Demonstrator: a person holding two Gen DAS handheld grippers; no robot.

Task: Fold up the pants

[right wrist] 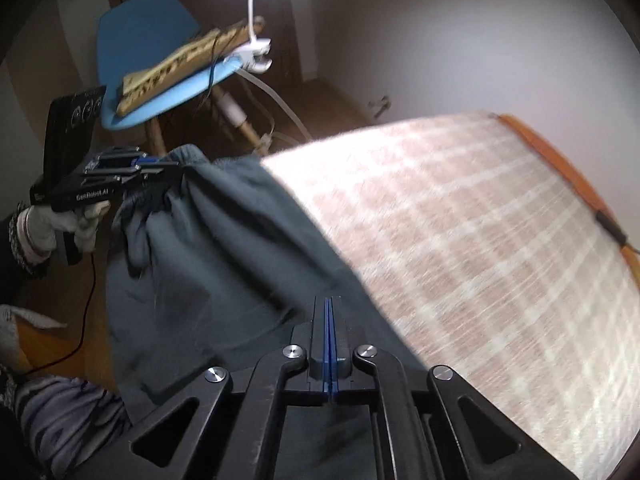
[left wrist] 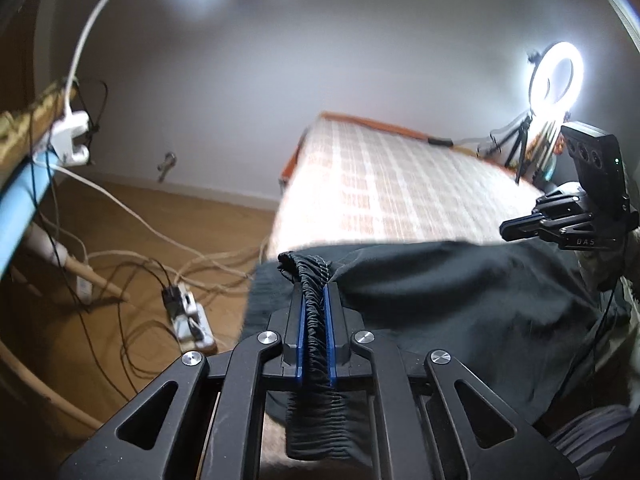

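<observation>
Clamping the pants (left wrist: 440, 280) waistband, left tool (left wrist: 314, 288); right tool (right wrist: 329, 304) closed, beside bed edge (right wrist: 320, 220).

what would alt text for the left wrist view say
The left gripper is shut on the gathered elastic waistband of dark pants, draped over the near edge of a checked bed. The right gripper is at the right edge.

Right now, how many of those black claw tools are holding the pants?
2. The left gripper is clamped on the pants' gathered waistband. The right gripper is shut where the fabric's edge lies; whether cloth sits between its fingers is unclear.
</observation>
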